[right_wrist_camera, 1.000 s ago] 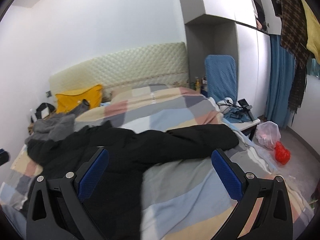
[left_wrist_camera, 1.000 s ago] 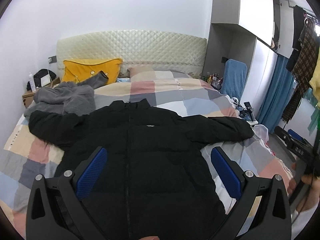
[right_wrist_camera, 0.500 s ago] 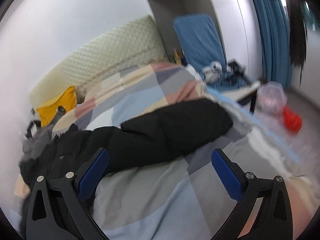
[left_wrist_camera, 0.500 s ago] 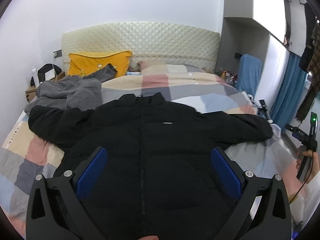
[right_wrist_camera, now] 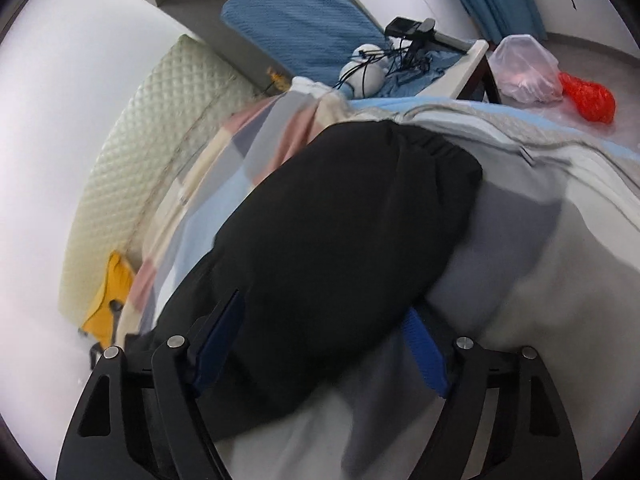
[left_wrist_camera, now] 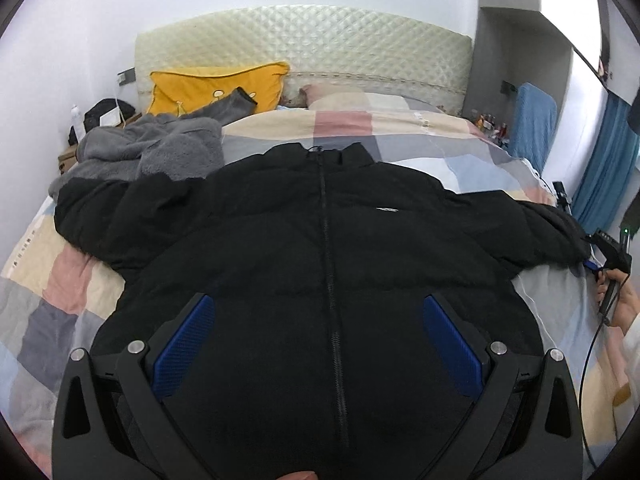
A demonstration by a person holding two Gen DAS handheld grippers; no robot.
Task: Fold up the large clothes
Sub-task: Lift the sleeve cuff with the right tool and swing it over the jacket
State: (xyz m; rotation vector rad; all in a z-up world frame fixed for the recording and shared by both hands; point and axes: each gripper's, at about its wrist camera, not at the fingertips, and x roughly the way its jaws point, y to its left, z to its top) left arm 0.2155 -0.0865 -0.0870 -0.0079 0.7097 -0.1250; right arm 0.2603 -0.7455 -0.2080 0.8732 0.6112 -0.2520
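Two views show one big black jacket [left_wrist_camera: 320,264] lying flat on the bed [left_wrist_camera: 400,128], zip side up, with its collar at the far end. In the left wrist view you see the whole jacket. Both sleeves are spread out, one to the left and one to the right. The left tool [left_wrist_camera: 320,344] hangs over the near part of the jacket with its blue pads wide apart, gripping nothing. Far on the left lie a grey fleece [left_wrist_camera: 156,148] and a yellow pillow [left_wrist_camera: 216,88]. At the right edge of this view a hand [left_wrist_camera: 620,300] holds the other tool by the end of the right sleeve.

The right wrist view shows only that sleeve [right_wrist_camera: 340,240], up close and a bit blurry. The right tool [right_wrist_camera: 320,348] has one pad on each side of the sleeve and its jaws are closing, but I cannot tell if the pads press on it. Only this view shows the red bag [right_wrist_camera: 588,98] and the clear bag [right_wrist_camera: 524,68] on the floor, far right.
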